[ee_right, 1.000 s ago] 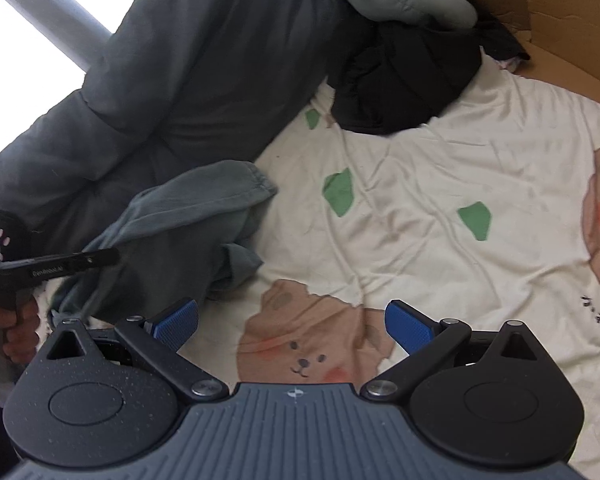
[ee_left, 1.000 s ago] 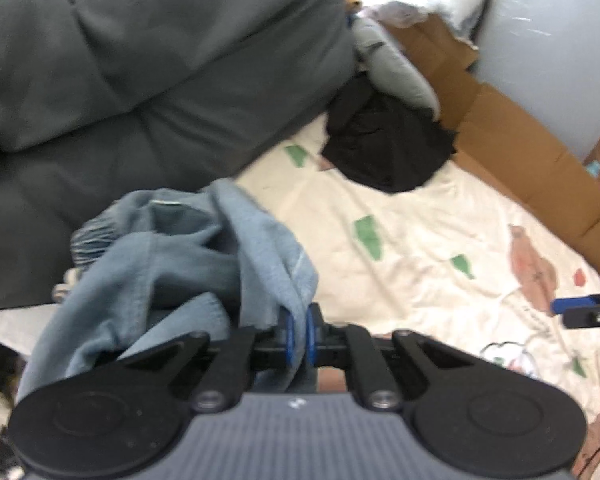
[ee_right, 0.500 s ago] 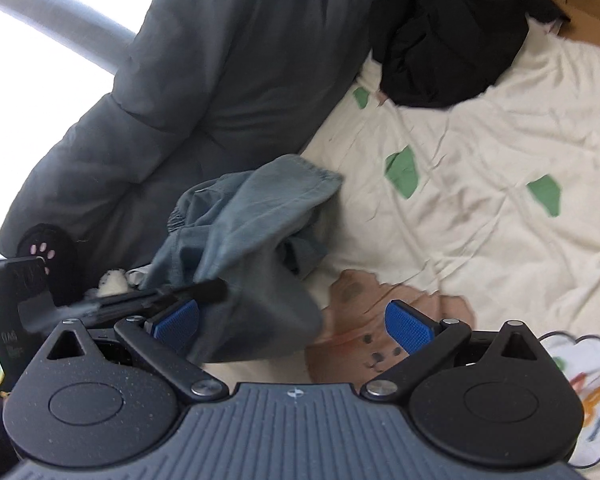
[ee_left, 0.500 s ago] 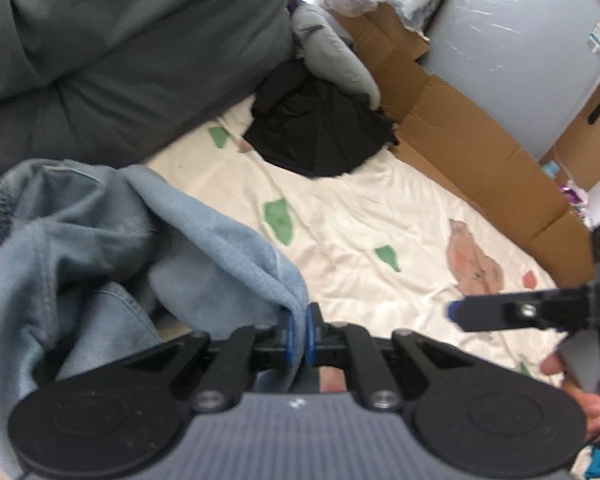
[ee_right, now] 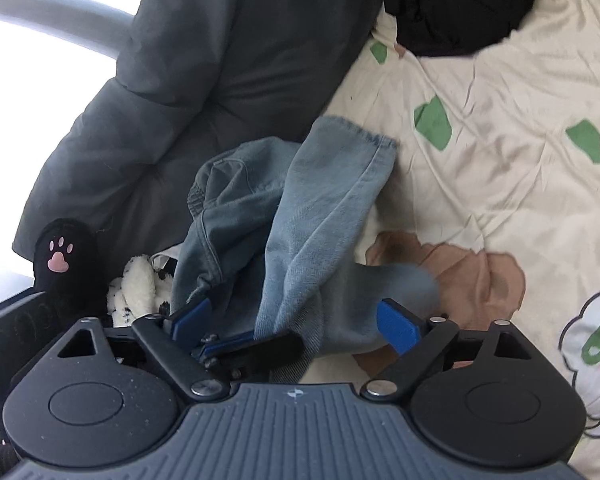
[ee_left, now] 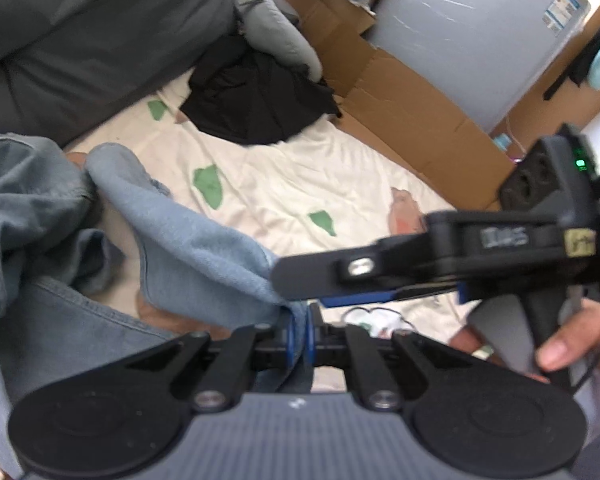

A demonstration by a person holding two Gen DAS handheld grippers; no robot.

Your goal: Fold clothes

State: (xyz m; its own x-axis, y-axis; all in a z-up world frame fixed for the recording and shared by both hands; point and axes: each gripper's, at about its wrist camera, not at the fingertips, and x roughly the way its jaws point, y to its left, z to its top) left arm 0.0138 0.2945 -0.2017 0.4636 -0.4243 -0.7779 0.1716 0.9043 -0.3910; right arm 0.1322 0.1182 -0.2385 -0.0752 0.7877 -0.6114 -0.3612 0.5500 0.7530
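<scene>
Left wrist view: the left gripper (ee_left: 299, 338) has its jaws pinched on an edge of the jeans (ee_left: 196, 256), which hang bunched over the bed sheet (ee_left: 300, 184). The right gripper (ee_left: 340, 280) reaches in beside that pinch. No fold looks made yet, so nearly all the task seems left. A black garment (ee_left: 256, 104) lies further back, near flattened cardboard (ee_left: 412, 112).

Right wrist view: the right gripper (ee_right: 296, 322) has its jaws spread and has just been closing them, with jeans (ee_right: 316, 216) between the pads and not yet clamped. A grey quilt (ee_right: 220, 60) and a plush toy (ee_right: 140, 284) crowd the left side.
</scene>
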